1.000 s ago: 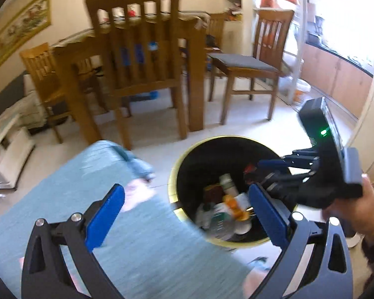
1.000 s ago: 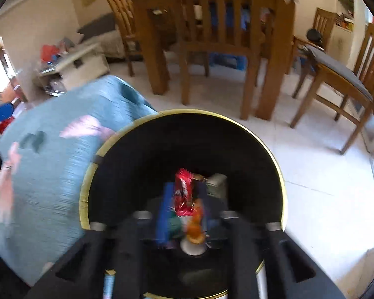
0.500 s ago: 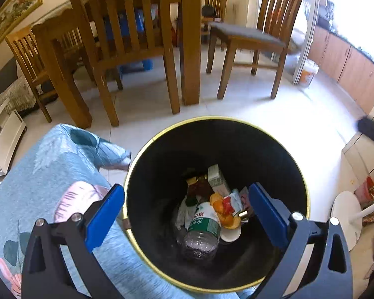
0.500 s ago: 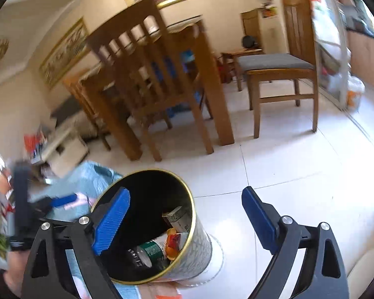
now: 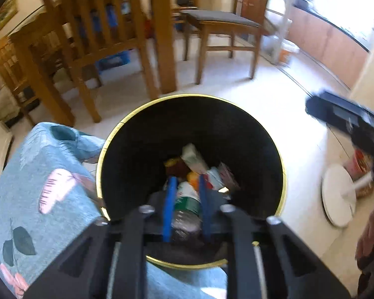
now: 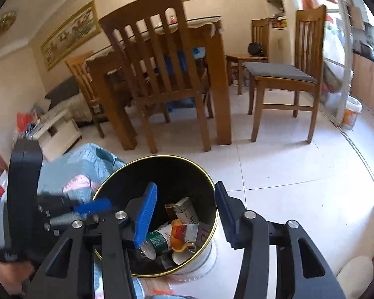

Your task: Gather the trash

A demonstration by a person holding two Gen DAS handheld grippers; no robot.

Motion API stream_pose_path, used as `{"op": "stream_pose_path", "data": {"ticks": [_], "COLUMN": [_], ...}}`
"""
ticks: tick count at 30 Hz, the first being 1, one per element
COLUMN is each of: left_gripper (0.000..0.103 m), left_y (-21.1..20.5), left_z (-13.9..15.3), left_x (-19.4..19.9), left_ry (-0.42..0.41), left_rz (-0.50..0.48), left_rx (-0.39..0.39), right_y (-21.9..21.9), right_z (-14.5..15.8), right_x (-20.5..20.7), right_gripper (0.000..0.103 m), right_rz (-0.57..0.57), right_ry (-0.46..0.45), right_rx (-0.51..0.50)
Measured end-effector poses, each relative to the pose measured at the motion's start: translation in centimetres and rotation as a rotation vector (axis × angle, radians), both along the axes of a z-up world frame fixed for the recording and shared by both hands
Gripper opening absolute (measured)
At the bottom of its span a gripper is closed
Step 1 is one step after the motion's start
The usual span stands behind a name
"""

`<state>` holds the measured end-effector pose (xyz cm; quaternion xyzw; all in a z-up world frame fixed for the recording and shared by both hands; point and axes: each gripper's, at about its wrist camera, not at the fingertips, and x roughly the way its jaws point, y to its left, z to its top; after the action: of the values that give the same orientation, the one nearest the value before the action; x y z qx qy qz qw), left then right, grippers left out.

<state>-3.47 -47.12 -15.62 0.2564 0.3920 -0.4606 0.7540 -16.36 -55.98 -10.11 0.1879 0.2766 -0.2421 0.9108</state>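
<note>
A round black bin with a gold rim [image 5: 281, 164] [image 6: 213, 191] stands on the tiled floor and holds trash: a clear bottle with a green label [image 5: 187, 199] [image 6: 158, 241], a small carton [image 5: 194, 159] [image 6: 187, 210], orange peel and wrappers. My left gripper [image 5: 185, 206] hangs over the bin's near side with its blue pads close together and nothing between them; it also shows in the right wrist view [image 6: 92, 205]. My right gripper [image 6: 184, 214] is open and empty above the bin's right side; its body shows at the right of the left wrist view [image 5: 349, 122].
A teal flowered cloth [image 5: 37, 186] [image 6: 82, 169] lies left of the bin. Wooden chairs [image 6: 167, 74] and a dining table [image 6: 212, 57] stand behind it. A white disc base [image 5: 336, 196] rests on the floor at the right, and a bucket [image 6: 351, 114] by the door.
My left gripper has gone from wide open to nearly shut and come lower over the bin. My right gripper has narrowed somewhat and shifted closer over the bin.
</note>
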Motion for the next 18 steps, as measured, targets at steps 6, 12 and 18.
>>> {"op": "stream_pose_path", "data": {"ticks": [6, 12, 18], "left_gripper": [0.100, 0.005, 0.071], "left_y": [4.4, 4.9, 7.8], "left_z": [3.6, 5.3, 6.1], "left_x": [-1.0, -1.7, -2.9], "left_ry": [-0.091, -0.027, -0.059], "left_rz": [0.037, -0.036, -0.003], "left_rx": [-0.132, -0.127, -0.169], "right_y": [0.0, 1.8, 3.2], "right_z": [2.4, 3.6, 4.9], "right_x": [-2.1, -2.2, -3.9], "right_gripper": [0.097, 0.099, 0.100], "right_rz": [-0.019, 0.002, -0.026], "right_ry": [-0.113, -0.164, -0.179], "right_rx": [0.028, 0.068, 0.048]}}
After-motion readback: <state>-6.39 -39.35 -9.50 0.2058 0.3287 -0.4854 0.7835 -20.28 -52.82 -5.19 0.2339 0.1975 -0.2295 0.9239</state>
